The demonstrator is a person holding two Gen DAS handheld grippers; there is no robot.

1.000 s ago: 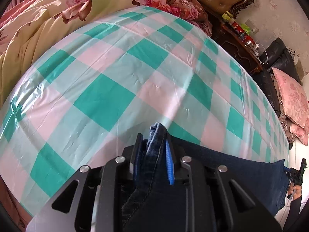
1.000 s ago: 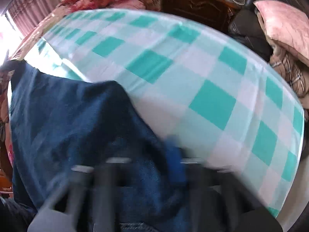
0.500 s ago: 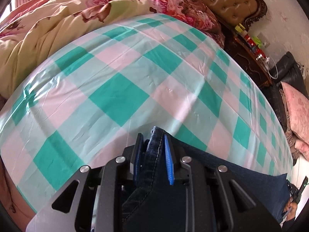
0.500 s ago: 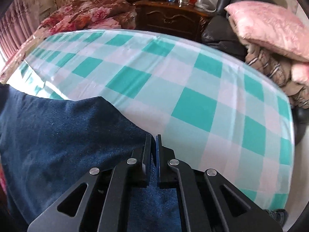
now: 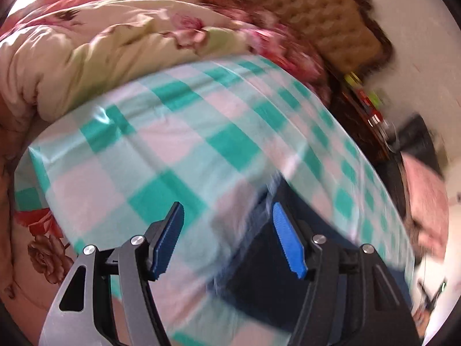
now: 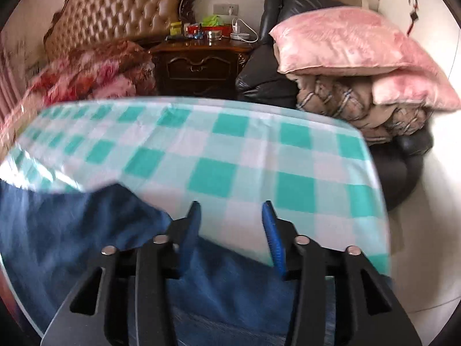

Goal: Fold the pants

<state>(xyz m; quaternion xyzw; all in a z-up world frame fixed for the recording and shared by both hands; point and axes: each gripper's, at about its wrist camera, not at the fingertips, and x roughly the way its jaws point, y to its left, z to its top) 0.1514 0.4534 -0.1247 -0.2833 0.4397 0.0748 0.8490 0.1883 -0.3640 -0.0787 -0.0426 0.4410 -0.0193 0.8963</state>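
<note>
Dark blue pants (image 6: 72, 230) lie on a bed's green-checked sheet (image 6: 230, 150), toward seven o'clock. The left gripper (image 5: 227, 239) and right gripper (image 6: 230, 227) hover above them, jaws opening and holding nothing.

Each camera sits on a handheld gripper and looks forward and steeply down along its two fingers, close above a bed. The left wrist view looks past the left gripper (image 5: 227, 239) across the checked sheet (image 5: 178, 144) toward a flowered quilt (image 5: 95, 49) and the padded headboard (image 5: 322, 26); this picture is blurred. The right wrist view looks past the right gripper (image 6: 232, 230) over the same sheet toward the headboard, a nightstand (image 6: 198, 63) and pink pillows (image 6: 345, 46). Both views share the sheet, the dark blue pants (image 6: 72, 230) lying near the fingers, the headboard and the pillows.
</note>
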